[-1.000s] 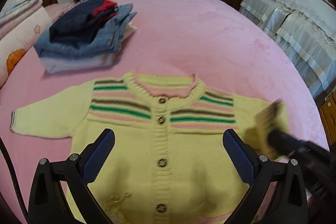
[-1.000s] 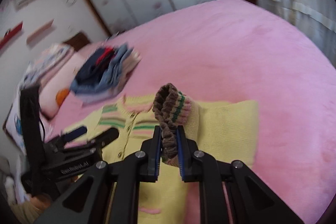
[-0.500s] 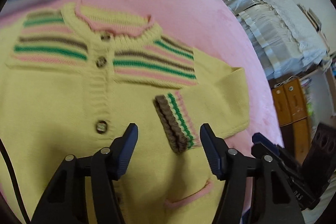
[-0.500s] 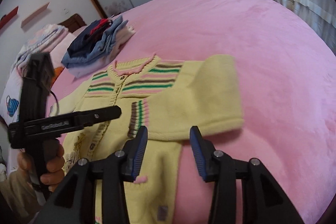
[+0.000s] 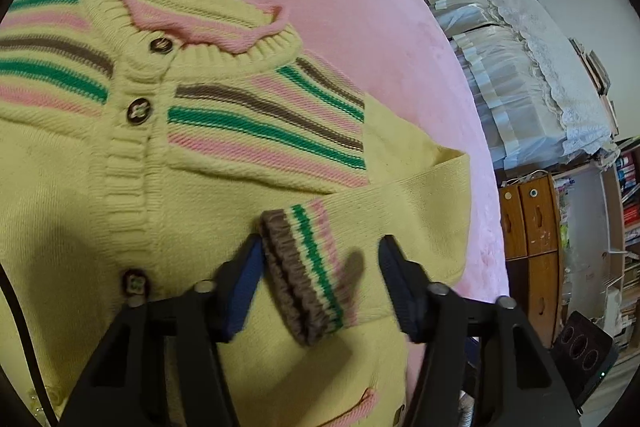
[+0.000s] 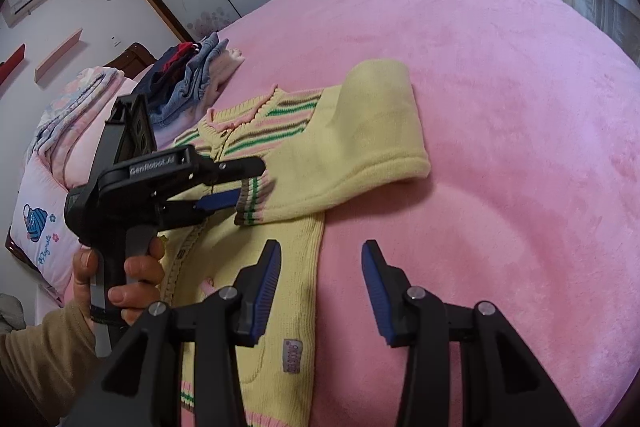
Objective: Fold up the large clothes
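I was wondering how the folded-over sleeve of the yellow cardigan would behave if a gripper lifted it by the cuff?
Probably floppy: the sleeve already bends softly over the cardigan. The ribbed cuff, between the closing left gripper, looks thick and easy to pinch. It likely slides little on the plush pink blanket.

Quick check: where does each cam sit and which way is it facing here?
Left wrist: on the left tool, tilted down at the yellow cardigan; its closing fingers straddle the striped cuff, no pad pressing.
Right wrist: on the right tool, looking down across the pink bed; its open fingers, the left tool, a hand and sleeve show.
Shared: cardigan, cuff, bed.
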A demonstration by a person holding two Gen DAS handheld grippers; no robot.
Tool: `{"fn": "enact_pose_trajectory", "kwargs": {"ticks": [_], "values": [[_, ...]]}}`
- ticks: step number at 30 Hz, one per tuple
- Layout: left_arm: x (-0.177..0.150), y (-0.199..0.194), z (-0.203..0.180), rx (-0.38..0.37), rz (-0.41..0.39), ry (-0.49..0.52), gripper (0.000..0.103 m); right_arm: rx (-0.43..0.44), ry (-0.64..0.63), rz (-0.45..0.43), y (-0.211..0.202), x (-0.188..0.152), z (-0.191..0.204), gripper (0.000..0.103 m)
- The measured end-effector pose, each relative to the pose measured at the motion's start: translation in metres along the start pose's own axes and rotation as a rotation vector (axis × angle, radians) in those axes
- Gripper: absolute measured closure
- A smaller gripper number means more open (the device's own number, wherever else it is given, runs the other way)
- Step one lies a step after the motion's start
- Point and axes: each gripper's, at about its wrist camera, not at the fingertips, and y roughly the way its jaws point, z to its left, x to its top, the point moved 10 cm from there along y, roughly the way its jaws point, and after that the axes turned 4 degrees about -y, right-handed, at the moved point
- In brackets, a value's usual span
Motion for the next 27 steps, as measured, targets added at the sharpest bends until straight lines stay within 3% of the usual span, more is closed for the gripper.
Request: {"fn": "enact_pose_trajectory", "kwargs": {"ticks": [1,2,7,11,17,25,26,27], "values": [[-0.001,0.001,-0.004,0.009,0.005,0.010,0.095,-0.001,0.002,0.001,-0.001,-0.002,-0.001,0.061],[-0.002,0.001,-0.008,0.006,0.016,0.014,0.097,-0.005,0.003,0.002,-0.001,-0.003,-0.002,0.061],[0.018,-0.032,-0.045,0.076,-0.077,0.157,0.097,-0.032,0.005,0.014,0.002,-0.006,-0.010,0.061],[0.058,-0.077,-0.077,0.116,-0.193,0.268,0.098,-0.045,-0.002,0.020,0.012,0.002,-0.014,0.061],[0.103,-0.109,-0.080,0.163,-0.260,0.286,0.097,-0.052,-0.012,-0.006,0.044,0.038,-0.011,0.061],[0.122,-0.140,-0.068,0.201,-0.332,0.304,0.097,-0.090,0.019,0.036,0.084,0.062,-0.015,0.061],[0.122,-0.141,-0.059,0.211,-0.336,0.294,0.097,-0.119,-0.008,0.036,0.085,0.062,-0.014,0.065],[0.122,-0.142,-0.053,0.219,-0.335,0.282,0.097,-0.136,-0.048,0.039,0.087,0.062,-0.010,0.078]]}}
